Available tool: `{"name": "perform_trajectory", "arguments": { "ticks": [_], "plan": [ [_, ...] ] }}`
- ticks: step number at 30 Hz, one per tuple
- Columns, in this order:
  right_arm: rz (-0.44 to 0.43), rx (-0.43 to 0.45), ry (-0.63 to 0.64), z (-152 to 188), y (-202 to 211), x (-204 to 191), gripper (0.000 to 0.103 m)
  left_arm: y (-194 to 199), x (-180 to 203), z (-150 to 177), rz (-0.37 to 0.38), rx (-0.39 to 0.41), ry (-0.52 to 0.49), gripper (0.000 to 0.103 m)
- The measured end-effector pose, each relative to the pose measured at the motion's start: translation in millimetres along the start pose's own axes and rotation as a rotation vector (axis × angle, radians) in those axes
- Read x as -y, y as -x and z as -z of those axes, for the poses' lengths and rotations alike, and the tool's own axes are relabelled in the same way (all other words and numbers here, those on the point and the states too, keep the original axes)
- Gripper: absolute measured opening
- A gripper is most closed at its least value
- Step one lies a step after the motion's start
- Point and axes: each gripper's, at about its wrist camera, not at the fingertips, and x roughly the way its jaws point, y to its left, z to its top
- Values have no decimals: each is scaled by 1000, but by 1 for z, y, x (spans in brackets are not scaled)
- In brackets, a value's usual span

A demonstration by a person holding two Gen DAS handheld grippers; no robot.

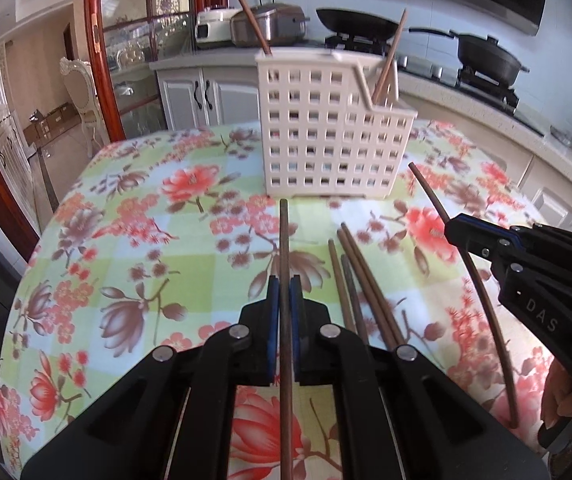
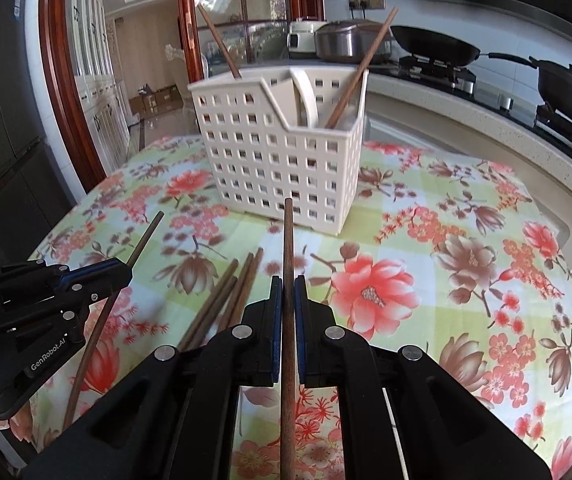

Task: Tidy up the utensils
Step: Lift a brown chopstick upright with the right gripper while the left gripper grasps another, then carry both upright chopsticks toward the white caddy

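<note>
Left gripper: your left gripper [image 1: 284, 280] is clamped on one chopstick [image 1: 284, 248], blue pads pinching the stick on both sides, its tip aimed at the foot of the basket
Right gripper: your right gripper [image 2: 287, 280] is clenched on a second chopstick [image 2: 288, 240] the same way, lengthwise down the middle of the jaws
Basket: the basket [image 2: 282, 168] stands upright on the table beyond both tips, well apart from them, a white plastic grid of square holes with a tall section, a lower one and a curved divider inside
Done so far: two chopsticks already lean in it, one [image 2: 218, 44] in the tall section and one [image 2: 359, 72] in the lower section, so you've made a start
In hand: one stick per gripper, both clear of the cloth by my reading, neither over the basket yet
Left to do: a loose bundle [image 1: 355, 280] of about four chopsticks lies on the tablecloth [image 1: 126, 200] between your grippers; I'd say you're under halfway
Chopsticks: thin, straight, dark brown wood by the look, matte, likely to roll and to swivel in a narrow pinch
Tablecloth: smooth checked cloth printed with red and brown flowers, draped over a rounded table
Beyond: pans [image 1: 357, 24] on a stove and a steel cooker [image 1: 270, 24] on the counter behind
</note>
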Motion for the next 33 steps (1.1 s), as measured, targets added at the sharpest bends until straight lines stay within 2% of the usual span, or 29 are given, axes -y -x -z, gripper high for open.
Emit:
{"name": "perform_trajectory", "arguments": {
  "ticks": [16,33],
  "plan": [
    [-7,142,-17,-17,48,0,6,60,-13,-13,14,142,38,5],
    [-18,286,12,-24,92,-8,6,103,-14,-19,10,248,41,5]
  ]
}}
